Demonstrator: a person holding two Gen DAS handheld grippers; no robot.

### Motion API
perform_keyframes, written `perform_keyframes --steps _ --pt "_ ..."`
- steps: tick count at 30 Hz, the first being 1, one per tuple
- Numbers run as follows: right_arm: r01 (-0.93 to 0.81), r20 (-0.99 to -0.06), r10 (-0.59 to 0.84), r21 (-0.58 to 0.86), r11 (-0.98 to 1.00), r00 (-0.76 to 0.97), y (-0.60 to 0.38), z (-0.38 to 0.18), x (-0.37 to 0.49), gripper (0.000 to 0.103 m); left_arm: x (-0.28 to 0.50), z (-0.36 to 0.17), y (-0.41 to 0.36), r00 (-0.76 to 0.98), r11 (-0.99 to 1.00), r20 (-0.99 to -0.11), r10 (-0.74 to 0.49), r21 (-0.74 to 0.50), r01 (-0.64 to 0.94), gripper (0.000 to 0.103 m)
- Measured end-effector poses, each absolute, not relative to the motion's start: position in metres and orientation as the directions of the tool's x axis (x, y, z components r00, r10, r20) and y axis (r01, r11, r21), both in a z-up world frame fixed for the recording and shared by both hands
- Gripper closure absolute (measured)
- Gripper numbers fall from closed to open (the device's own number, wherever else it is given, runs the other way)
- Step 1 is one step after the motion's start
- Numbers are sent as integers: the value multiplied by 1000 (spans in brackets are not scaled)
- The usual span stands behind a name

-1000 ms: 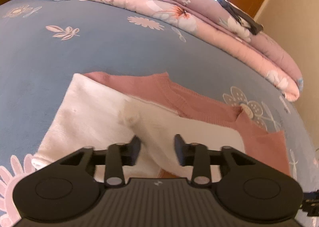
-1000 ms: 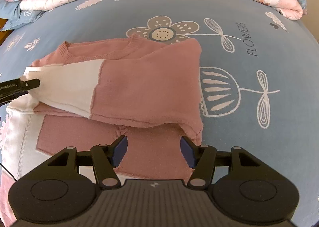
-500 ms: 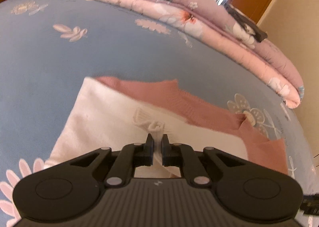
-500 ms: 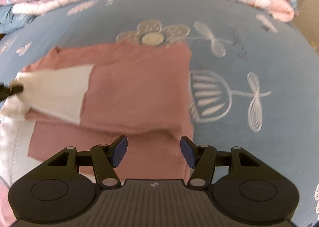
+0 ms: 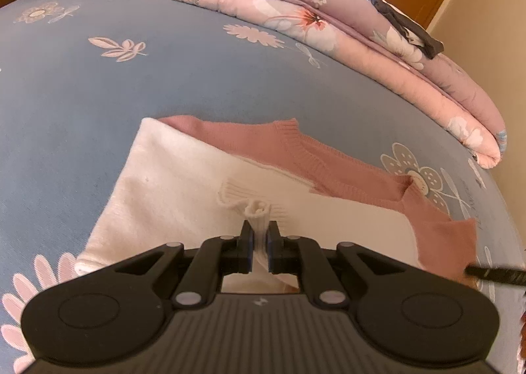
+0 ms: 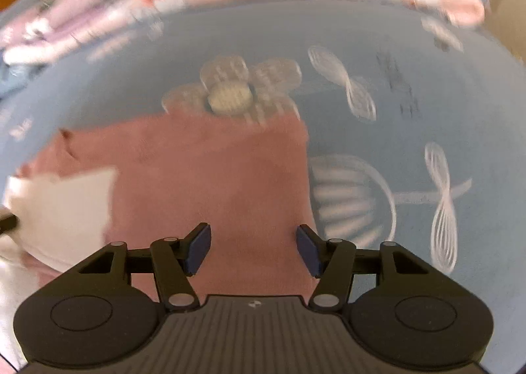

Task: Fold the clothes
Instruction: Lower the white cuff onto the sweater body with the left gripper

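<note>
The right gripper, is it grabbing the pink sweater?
No, the right gripper is wide open above the pink sweater, and its blue pads squeeze nothing.

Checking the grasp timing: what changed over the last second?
The left gripper closed on the white cuff, bunching it. The right gripper slid toward the pink sweater's right edge, jaws open and empty. The sweater stayed flat on the blue sheet.

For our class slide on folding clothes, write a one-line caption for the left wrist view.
Left gripper shut on a pinch of the sweater's white sleeve, on the blue bedsheet.
</note>
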State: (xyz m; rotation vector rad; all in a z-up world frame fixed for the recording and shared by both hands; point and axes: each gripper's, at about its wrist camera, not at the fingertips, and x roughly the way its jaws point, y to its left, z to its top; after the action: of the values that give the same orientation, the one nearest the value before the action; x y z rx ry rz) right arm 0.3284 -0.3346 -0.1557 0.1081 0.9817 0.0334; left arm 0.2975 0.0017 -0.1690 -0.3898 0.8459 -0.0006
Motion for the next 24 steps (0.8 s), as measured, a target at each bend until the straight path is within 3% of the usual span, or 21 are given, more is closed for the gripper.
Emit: perform_keyframes --steps 5,11,19,24 --pt "-17 -785 170 200 980 596 -333 -149 354 40 299 -171 2 659 928 -738 -148 -335 -166 95" --pt "67 -827 86 148 987 556 -357 -188 389 40 299 -174 4 648 931 -748 -146 -325 -164 94" --pt "35 -781 168 235 971 602 -362 -164 386 40 301 -179 2 640 935 -756 -137 -313 -169 93" --pt "45 -795 185 257 965 578 -362 -184 410 40 299 -179 3 641 936 -756 -132 -308 -171 91"
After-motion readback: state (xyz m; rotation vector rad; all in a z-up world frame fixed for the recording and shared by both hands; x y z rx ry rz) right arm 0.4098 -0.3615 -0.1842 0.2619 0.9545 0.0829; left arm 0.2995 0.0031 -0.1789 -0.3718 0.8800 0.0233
